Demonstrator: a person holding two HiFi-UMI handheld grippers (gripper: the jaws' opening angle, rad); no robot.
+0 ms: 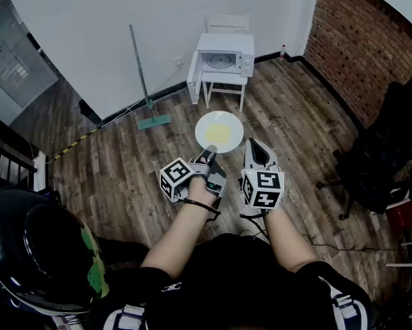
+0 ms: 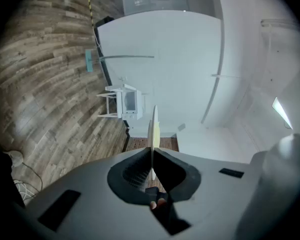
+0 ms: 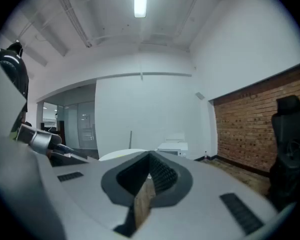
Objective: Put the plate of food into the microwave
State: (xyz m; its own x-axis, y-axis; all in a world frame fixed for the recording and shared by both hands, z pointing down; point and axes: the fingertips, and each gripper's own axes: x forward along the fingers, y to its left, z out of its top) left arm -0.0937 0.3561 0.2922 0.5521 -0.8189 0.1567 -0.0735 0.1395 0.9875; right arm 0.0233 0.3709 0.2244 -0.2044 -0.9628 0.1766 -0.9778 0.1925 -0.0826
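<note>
The left hand-held gripper [image 1: 209, 154] clamps the plate [image 1: 204, 125] at its near rim; keep the plate level while going to the microwave [image 1: 223, 60] beyond it. The right hand-held gripper [image 1: 256, 146], beside the plate, is closed and empty.

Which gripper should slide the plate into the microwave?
Left. The left gripper pinches the plate by its rim; the right gripper is shut beside it, holding nothing. The microwave stands open ahead.

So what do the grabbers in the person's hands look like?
The left gripper and right gripper are pale grey with dark ribbed pads. Each carries a white cube printed with black square markers. Black cables loop by the wrists. The person wears a black short-sleeved top.
</note>
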